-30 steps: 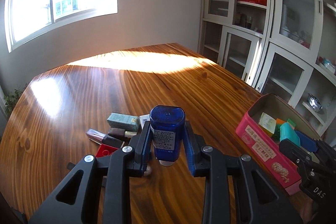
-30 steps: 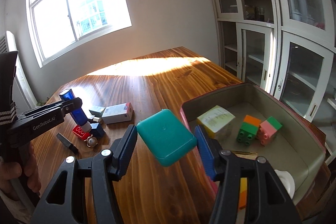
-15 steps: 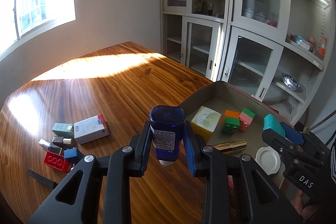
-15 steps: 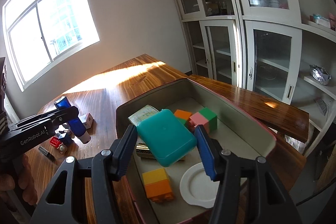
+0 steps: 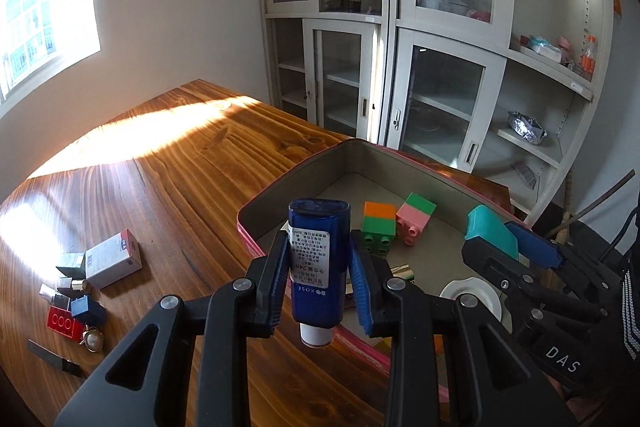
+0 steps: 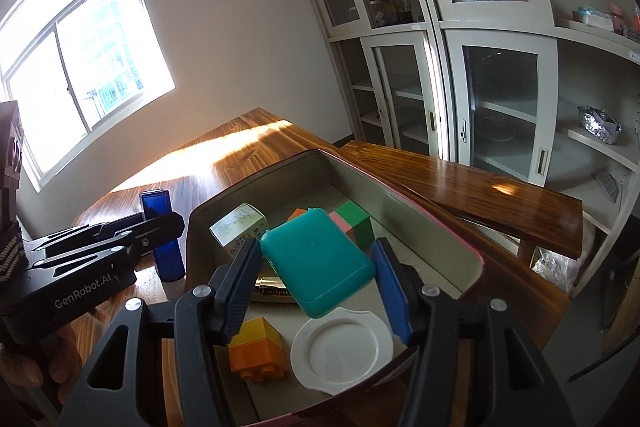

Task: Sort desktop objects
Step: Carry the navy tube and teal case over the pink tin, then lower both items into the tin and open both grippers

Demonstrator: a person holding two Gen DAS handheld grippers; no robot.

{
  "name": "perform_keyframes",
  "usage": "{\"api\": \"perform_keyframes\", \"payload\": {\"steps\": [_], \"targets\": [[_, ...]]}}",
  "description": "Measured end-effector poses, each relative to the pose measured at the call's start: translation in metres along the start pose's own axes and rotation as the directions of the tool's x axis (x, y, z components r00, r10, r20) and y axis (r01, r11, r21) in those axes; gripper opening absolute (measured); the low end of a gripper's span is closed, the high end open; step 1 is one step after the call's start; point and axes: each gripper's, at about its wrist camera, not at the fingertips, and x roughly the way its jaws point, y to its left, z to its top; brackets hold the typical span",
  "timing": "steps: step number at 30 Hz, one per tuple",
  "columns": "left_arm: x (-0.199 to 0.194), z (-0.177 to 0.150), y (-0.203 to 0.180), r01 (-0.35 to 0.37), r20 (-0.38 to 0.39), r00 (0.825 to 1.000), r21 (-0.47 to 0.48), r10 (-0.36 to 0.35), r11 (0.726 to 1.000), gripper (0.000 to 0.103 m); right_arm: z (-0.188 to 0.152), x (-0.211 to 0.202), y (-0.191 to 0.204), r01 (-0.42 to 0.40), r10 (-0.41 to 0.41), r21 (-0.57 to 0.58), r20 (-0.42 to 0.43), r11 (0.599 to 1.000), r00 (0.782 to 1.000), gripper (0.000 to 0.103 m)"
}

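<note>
blue bottle point(image 5: 318, 269) clamped between the pads of the left gripper point(image 5: 319, 283), jaws narrow, gripping its flat sides about mid-body; long axis upright, white cap down, base up. in the left wrist view it hangs over the near-left rim of the pink box point(image 5: 256, 243), cap just above the edge, so the drop point lies ahead and to the right of the tongs, inside the wall. in the right wrist view the same bottle point(image 6: 162, 235) reads as just outside the box's left wall point(image 6: 200, 227), above the table; which side of the rim it is on, cannot tell for sure. teal case point(image 6: 318, 261) pinched by the right gripper point(image 6: 316, 283), jaws about half wide, pads on its two short ends, case tilted, broad face toward the camera, hanging clearly over the box interior. judgement: right hand is the nearer to a release; left likely needs to carry further in over the wall before letting go. box contents, right wrist view: white dish point(image 6: 342, 349) at the near end, orange-and-yellow block point(image 6: 258, 349) beside it, gold wrapped bar point(image 6: 272, 289) under the case, pale printed carton point(image 6: 240, 231) toward the far left, pink-and-green block point(image 6: 354, 225) behind the case; an orange-and-green block point(image 5: 378, 227) shows in the left view. unsorted on the wooden table point(image 5: 168, 187), well left of the box: white carton point(image 5: 114, 259), red brick point(image 5: 64, 321), dark blue brick point(image 5: 86, 307), small tubes point(image 5: 60, 287), pearl ornament point(image 5: 94, 339), black strip point(image 5: 56, 359). risk, as a guess: bottle and case could crowd each other if both go in together.
</note>
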Motion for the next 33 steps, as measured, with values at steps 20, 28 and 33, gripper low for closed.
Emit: {"api": "perform_keyframes", "payload": {"steps": [20,28,33], "targets": [[-0.005,0.001,0.007,0.061,0.057,0.997,-0.056,-0.058,0.997,0.061,-0.001,-0.004,-0.005,0.01,-0.01,0.024,0.022,1.0,1.0,0.076],[-0.029,-0.012,0.036,-0.057,0.074,0.995,-0.101,0.065,0.993,0.061,-0.004,-0.013,0.007,-0.028,0.027,0.024,0.032,0.999,0.999,0.081],[-0.054,-0.035,0.063,-0.151,0.073,0.984,-0.156,0.164,0.976,0.061,-0.007,-0.027,0.022,-0.07,0.07,0.002,0.049,0.998,0.996,0.083]]}}
